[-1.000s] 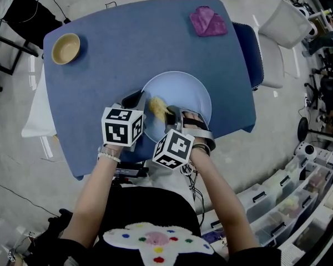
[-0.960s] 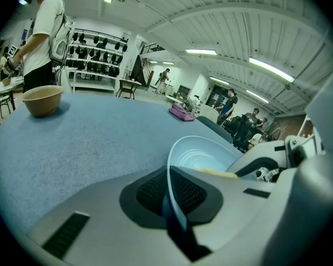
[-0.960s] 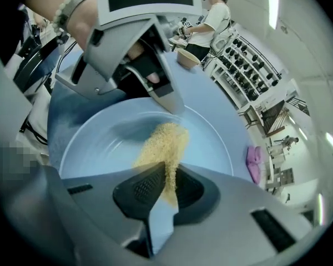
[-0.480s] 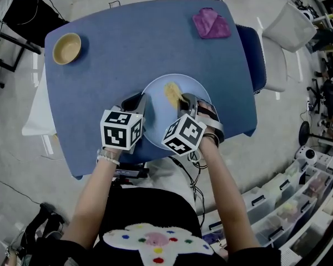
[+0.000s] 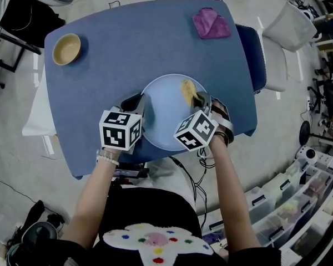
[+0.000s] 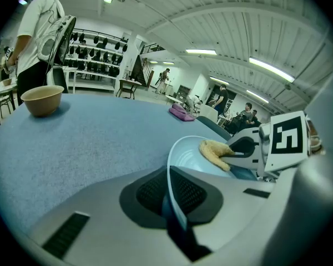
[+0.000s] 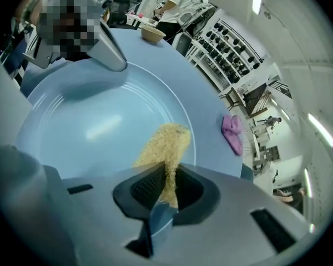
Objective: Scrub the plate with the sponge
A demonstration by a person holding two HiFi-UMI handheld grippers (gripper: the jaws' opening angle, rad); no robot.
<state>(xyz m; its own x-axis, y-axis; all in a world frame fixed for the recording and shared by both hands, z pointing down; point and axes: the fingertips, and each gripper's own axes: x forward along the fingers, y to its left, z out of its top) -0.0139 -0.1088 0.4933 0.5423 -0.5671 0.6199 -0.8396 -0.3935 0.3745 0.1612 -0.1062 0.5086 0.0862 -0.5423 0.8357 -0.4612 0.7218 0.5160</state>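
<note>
Here, scrubbing appears under way: the left gripper is clamped on the rim of the plate, steadying it on the table. The right gripper pinches the sponge against the plate's far-right part. How much remains unscrubbed cannot be told.

On plate: sponge; bowl back-left, cloth back-right.

No readable text, brand, number or sign in any view. Only coded black-and-white square markers: on the cube at the back of the left gripper and the cube behind the right gripper. These are patterns, not letters.
</note>
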